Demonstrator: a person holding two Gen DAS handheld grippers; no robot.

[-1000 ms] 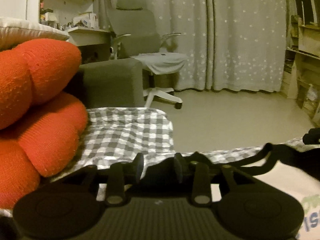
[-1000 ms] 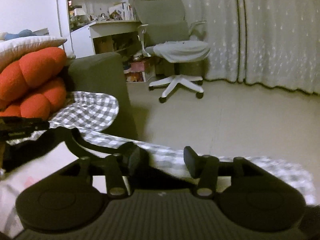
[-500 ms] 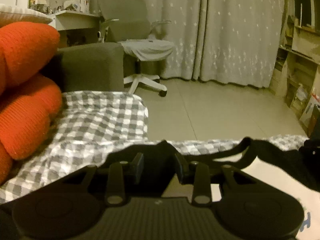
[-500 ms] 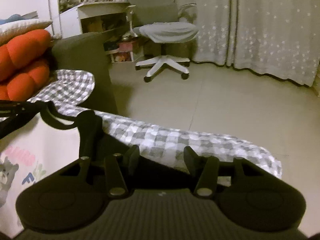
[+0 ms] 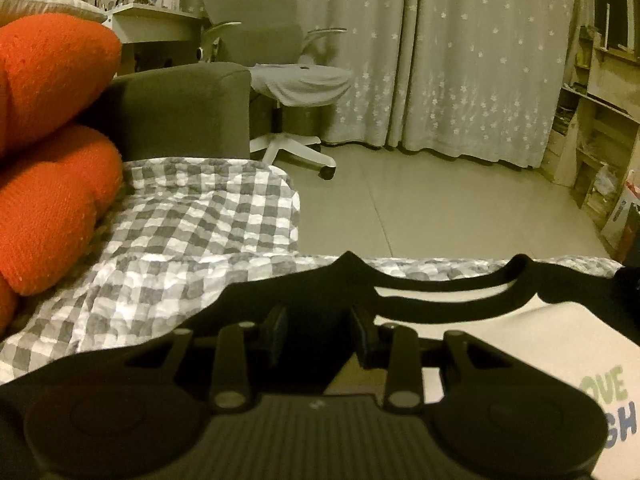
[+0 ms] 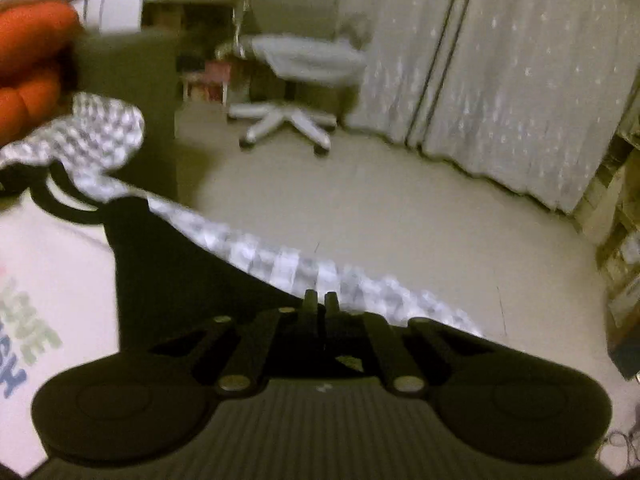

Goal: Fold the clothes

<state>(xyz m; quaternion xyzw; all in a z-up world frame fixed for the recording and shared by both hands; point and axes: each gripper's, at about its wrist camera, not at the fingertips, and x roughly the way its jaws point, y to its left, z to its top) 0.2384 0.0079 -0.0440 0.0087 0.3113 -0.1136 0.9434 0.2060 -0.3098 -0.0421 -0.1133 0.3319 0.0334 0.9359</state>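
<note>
A white T-shirt (image 5: 532,344) with black sleeves and neckband lies spread on a grey-checked bedsheet (image 5: 192,248), printed lettering showing at its edge. The left gripper (image 5: 318,330) rests low over the shirt's black shoulder, its fingers (image 5: 276,326) partly spread with dark fabric between them; whether they pinch it cannot be told. In the blurred right-wrist view, the right gripper (image 6: 320,306) sits at the shirt's black sleeve (image 6: 180,272), fingers pressed together; any fabric caught between them is not discernible. An orange cushion (image 5: 48,184) lies at the left, an office chair (image 5: 280,72) stands before starred curtains (image 5: 460,60).
</note>
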